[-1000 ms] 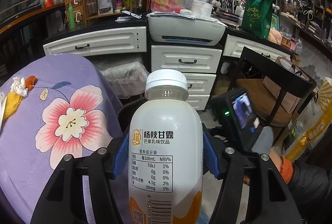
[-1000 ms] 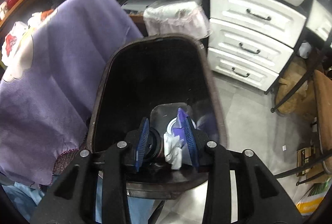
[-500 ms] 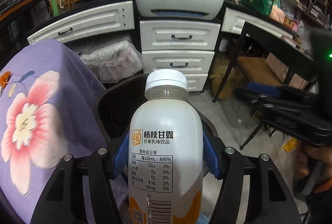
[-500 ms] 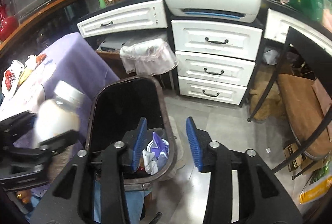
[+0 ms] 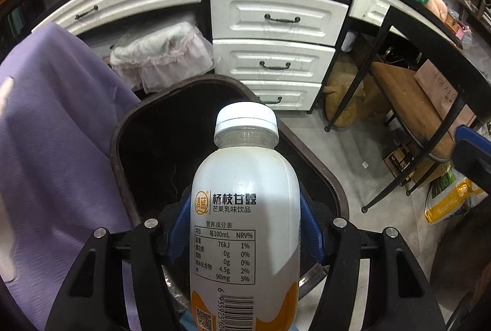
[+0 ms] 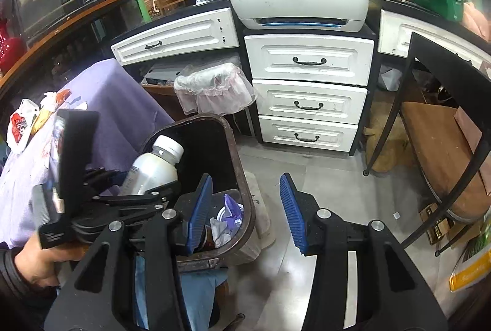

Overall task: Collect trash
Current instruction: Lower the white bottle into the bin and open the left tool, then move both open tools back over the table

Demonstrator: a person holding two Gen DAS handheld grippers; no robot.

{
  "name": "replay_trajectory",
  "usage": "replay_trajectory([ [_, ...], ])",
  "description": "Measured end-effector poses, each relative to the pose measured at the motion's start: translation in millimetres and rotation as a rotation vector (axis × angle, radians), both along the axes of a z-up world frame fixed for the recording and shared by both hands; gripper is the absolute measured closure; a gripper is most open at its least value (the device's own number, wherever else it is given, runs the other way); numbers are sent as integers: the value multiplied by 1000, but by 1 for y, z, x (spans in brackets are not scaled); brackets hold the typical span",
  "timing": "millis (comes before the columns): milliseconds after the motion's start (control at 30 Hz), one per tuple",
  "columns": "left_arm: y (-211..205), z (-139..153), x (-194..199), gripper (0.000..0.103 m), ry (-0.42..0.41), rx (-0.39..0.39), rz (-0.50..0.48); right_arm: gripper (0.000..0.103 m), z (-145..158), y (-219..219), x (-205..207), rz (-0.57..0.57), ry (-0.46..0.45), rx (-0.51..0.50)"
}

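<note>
Bottle (image 5: 245, 223): clamped upright in the left gripper (image 5: 245, 226) jaws, cap pointing into the bin (image 5: 122, 128), directly above its opening.
Right gripper (image 6: 245, 208): jaws parted, empty, beside the bin rim.
Next: release drops it in.

White capped bottle (image 5: 245, 208) tilted over dark bin (image 5: 122, 128).
</note>
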State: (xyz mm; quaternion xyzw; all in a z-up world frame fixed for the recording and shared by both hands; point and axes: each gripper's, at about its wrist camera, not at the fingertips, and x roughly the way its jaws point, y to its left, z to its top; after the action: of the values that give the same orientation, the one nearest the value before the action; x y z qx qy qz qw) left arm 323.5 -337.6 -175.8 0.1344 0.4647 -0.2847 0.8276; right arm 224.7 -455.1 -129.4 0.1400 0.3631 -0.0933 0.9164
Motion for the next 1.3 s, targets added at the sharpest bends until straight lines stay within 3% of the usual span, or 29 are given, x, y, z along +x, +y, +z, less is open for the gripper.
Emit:
replay_trajectory([
  [200, -8, -15, 6, 40, 34, 30, 4, 56, -4, -5, -2, -10, 4, 13],
  [233, -9, -16, 5, 37, 38, 31, 2, 56, -4, -4, -2, -12, 4, 13],
  [300, -11, -15, 4, 20, 16, 40, 1, 56, -4, -5, -2, -12, 4, 16],
  [467, -11, -6, -2, 19, -5, 43, -22, 56, 1, -3, -2, -18, -10, 13],
  [667, 3, 32, -31, 19, -113, 24, -68, 52, 15, -3, -5, -35, -39, -16],
  [933, 48, 105, -63, 7, -273, -46, -63, 52, 29, 23, 8, 33, -53, -26],
  [1200, 119, 144, -64, 6, -387, -44, 59, 50, 47, 78, 28, 173, -82, -32],
  [1300, 150, 153, -60, 6, -414, -29, 126, 42, 54, 103, 35, 228, -95, -41],
])
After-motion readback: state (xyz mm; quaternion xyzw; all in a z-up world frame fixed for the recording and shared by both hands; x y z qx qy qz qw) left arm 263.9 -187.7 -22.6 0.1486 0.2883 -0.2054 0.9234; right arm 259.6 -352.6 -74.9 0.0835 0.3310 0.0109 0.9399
